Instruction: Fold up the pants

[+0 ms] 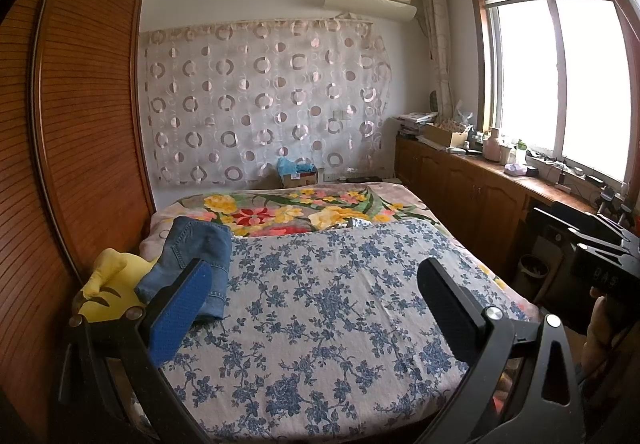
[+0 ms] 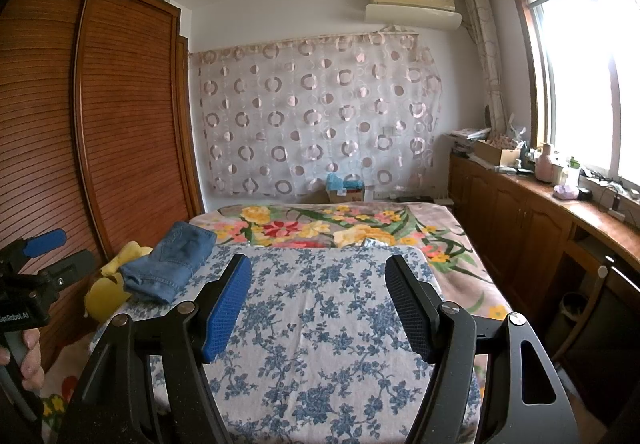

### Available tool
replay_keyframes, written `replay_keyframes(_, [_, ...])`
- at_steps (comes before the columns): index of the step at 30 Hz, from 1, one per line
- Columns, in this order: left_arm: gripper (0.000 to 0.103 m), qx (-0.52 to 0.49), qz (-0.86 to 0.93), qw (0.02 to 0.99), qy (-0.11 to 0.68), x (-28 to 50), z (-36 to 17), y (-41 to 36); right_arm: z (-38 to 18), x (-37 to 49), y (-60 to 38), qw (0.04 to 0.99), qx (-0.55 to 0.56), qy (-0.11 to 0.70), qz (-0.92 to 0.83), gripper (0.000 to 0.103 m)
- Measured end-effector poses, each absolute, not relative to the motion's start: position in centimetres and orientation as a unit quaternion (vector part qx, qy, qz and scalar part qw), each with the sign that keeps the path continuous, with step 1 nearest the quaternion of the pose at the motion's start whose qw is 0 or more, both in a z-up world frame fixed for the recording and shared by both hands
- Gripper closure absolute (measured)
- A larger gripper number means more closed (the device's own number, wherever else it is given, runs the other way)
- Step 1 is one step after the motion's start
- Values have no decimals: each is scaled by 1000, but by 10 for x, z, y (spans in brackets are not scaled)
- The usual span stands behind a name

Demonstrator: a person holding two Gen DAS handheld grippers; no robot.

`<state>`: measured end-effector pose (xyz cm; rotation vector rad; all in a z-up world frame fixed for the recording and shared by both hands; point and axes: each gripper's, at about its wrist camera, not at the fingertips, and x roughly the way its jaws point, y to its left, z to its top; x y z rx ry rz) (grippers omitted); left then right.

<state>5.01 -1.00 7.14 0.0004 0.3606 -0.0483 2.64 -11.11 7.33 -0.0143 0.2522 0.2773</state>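
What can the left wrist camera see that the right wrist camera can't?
Only the left view shows the right gripper from outside, at its right edge. Only the right view shows the left gripper from outside, at its left edge, with the hand holding it. Both share the folded jeans beside a yellow plush toy on the blue floral sheet, and open fingers holding nothing.
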Motion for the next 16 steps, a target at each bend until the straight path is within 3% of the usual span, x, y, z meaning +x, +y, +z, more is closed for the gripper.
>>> replay_keyframes(16, [0, 0, -23, 983, 180, 50, 72, -10, 74, 26, -112, 982, -7, 125, 138, 32])
